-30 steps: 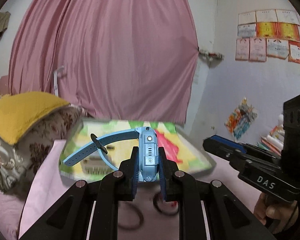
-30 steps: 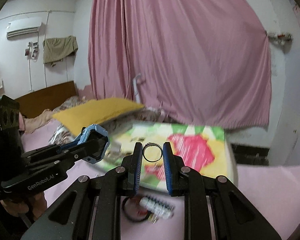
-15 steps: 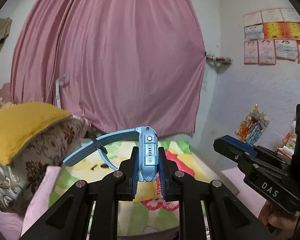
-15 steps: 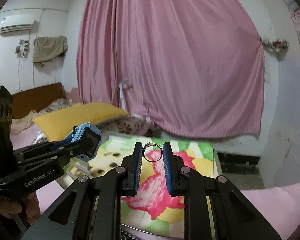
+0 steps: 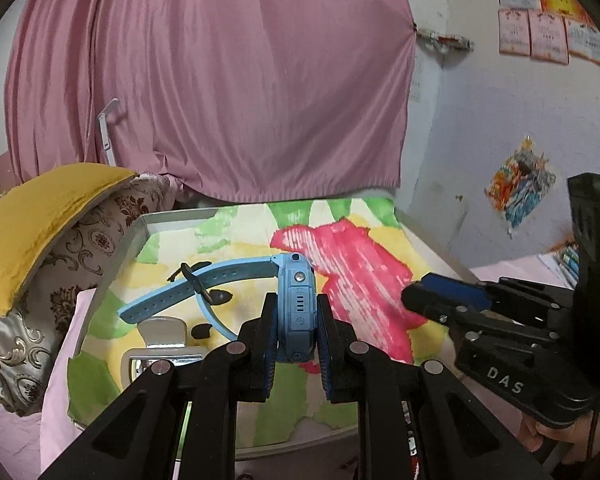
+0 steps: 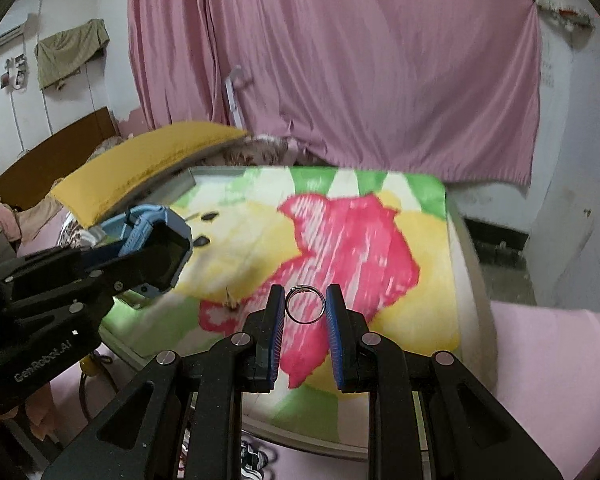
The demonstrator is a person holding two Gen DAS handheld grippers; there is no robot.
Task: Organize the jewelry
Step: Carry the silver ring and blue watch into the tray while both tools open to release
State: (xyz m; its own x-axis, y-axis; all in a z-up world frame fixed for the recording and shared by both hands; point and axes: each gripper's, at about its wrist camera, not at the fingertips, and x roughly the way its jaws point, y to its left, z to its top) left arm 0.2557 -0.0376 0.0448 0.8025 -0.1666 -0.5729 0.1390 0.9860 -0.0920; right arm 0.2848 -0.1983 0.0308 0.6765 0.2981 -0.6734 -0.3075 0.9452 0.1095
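Bedside "DAS" hand-held gripper (image 5: 416,300) lettering

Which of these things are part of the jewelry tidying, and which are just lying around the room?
Part of the job:
left gripper holding the blue watch
right gripper holding the ring
colourful tray

Just lying about:
yellow cushion
pink curtain
wall certificates

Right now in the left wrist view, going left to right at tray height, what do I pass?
Yellow cushion → watch strap → watch body clamped in the left tool → red patch of the tray lining → right tool.
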